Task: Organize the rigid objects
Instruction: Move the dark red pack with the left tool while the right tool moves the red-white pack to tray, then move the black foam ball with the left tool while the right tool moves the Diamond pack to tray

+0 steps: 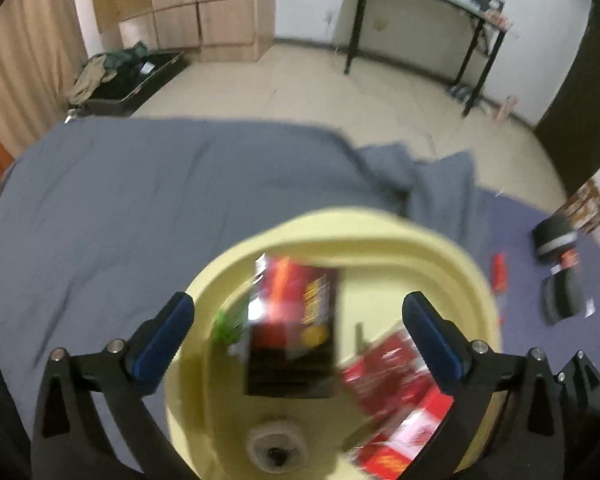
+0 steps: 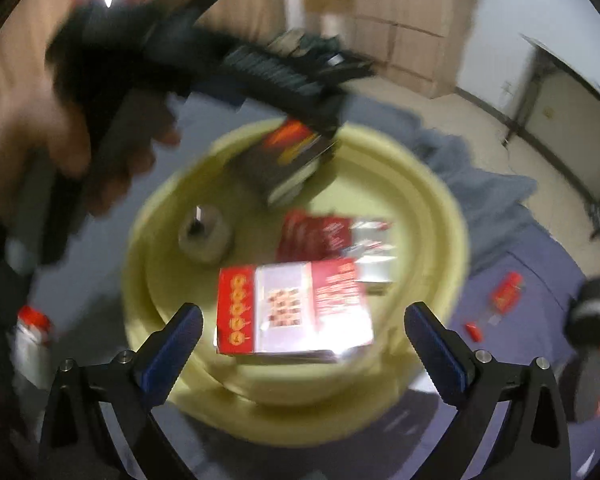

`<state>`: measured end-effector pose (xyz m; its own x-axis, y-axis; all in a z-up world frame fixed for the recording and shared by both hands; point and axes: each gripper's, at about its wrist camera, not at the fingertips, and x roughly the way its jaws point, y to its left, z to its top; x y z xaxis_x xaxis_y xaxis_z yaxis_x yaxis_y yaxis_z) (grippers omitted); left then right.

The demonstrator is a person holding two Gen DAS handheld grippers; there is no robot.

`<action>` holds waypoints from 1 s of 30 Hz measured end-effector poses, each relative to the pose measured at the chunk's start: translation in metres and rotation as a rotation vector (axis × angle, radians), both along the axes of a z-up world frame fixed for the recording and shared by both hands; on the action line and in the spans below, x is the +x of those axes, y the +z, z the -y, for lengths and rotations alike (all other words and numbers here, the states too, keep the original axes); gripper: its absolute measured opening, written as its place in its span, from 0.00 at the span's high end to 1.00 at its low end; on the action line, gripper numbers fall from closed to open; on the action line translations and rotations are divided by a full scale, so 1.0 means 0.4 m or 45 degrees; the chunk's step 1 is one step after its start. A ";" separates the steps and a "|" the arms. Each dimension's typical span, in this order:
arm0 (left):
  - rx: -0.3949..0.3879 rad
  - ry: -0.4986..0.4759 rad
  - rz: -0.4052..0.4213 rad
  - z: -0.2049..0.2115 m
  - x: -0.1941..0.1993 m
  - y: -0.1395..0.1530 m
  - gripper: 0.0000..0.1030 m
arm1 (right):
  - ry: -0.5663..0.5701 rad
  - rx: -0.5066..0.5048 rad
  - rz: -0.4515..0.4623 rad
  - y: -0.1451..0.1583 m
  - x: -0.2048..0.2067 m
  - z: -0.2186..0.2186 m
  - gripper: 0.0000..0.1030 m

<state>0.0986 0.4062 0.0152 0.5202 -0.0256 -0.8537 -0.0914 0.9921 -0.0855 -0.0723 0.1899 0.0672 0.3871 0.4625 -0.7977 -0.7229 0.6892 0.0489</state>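
So we're a decent way into the tidying, judging by how things lie. The yellow basin [image 2: 452,216] sits on the grey-blue bedsheet [image 1: 139,208] and already has a few boxes in it: a red-and-white box [image 2: 295,308] lying flat at the near side, a red packet [image 2: 316,236] just beyond it, and a dark box with red and orange print [image 1: 293,320] that looks like it's dropping in or tipped on edge. It's blurred, so we can't tell if it has landed. There's also a small greyish round thing [image 2: 205,238] on the basin floor at the left, maybe a plug or a tape roll.

Both grippers hang over the basin with nothing in them. Our left gripper [image 1: 297,344] has its jaws spread wide, the dark box under the gap but no pad touching it. Our right gripper [image 2: 304,344] is spread just as wide above the red-and-white box, also clear of it.

What's left, as far as we can see: a small red item [image 2: 508,290] and a black roll-shaped thing [image 2: 594,308] out on the sheet to the right, well apart from the basin, plus a red-capped bottle [image 2: 31,332] at the near left. All rigid cardboard and plastic, so probably easy grabs.
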 end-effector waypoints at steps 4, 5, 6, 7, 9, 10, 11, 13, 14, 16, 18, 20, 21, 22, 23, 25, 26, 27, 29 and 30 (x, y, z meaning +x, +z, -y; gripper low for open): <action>-0.008 -0.099 0.000 0.105 0.019 0.051 0.00 | -0.177 0.088 -0.012 0.106 0.051 0.193 0.00; -0.018 -0.145 0.008 0.149 0.021 0.064 0.00 | -0.243 0.088 -0.001 0.126 0.070 0.264 0.00; -0.031 -0.186 0.013 0.188 0.021 0.073 0.00 | -0.301 0.080 0.010 0.138 0.086 0.322 0.00; -0.052 -0.244 0.024 0.248 0.018 0.082 0.00 | -0.369 0.065 0.020 0.152 0.101 0.385 0.00; -0.081 -0.312 0.038 0.327 0.014 0.086 0.00 | -0.567 0.037 0.010 0.155 0.150 0.542 0.00; -0.114 -0.339 0.044 0.372 0.013 0.082 0.00 | -0.657 0.045 -0.021 0.146 0.174 0.610 0.00; -0.162 -0.351 0.043 0.425 0.007 0.065 0.00 | -0.753 0.073 -0.096 0.120 0.213 0.694 0.00; -0.172 -0.418 0.018 0.529 -0.001 0.022 0.00 | -0.872 0.062 -0.178 0.066 0.276 0.788 0.00; -0.159 -0.458 0.027 0.595 -0.010 -0.008 0.00 | -0.906 0.054 -0.192 0.049 0.291 0.807 0.00; -0.124 -0.489 0.007 0.669 -0.011 -0.051 0.00 | -0.929 0.088 -0.241 0.008 0.328 0.829 0.00; -0.090 -0.512 -0.040 0.729 0.002 -0.099 0.00 | -0.906 0.116 -0.279 -0.023 0.354 0.819 0.00; -0.062 -0.524 -0.055 0.768 0.015 -0.129 0.00 | -0.868 0.071 -0.270 -0.038 0.373 0.789 0.00; -0.052 -0.542 -0.046 0.782 0.020 -0.136 0.00 | -0.848 0.038 -0.266 -0.060 0.394 0.780 0.00; -0.039 -0.557 -0.035 0.794 0.027 -0.138 0.00 | -0.837 0.007 -0.258 -0.072 0.410 0.764 0.00; -0.020 -0.563 -0.029 0.804 0.034 -0.140 0.00 | -0.833 -0.002 -0.261 -0.082 0.422 0.761 0.00; 0.003 -0.575 -0.019 0.821 0.049 -0.143 0.00 | -0.821 -0.004 -0.297 -0.109 0.456 0.753 0.00; 0.013 -0.582 -0.016 0.830 0.057 -0.148 0.01 | -0.817 -0.014 -0.305 -0.112 0.463 0.748 0.00; 0.021 -0.583 -0.014 0.834 0.064 -0.156 0.04 | -0.814 -0.039 -0.311 -0.127 0.473 0.741 0.03; -0.007 -0.553 -0.020 0.830 0.078 -0.169 0.34 | -0.832 -0.066 -0.299 -0.142 0.480 0.744 0.12; -0.025 -0.542 -0.042 0.828 0.083 -0.180 0.32 | -0.854 -0.062 -0.295 -0.140 0.480 0.750 0.24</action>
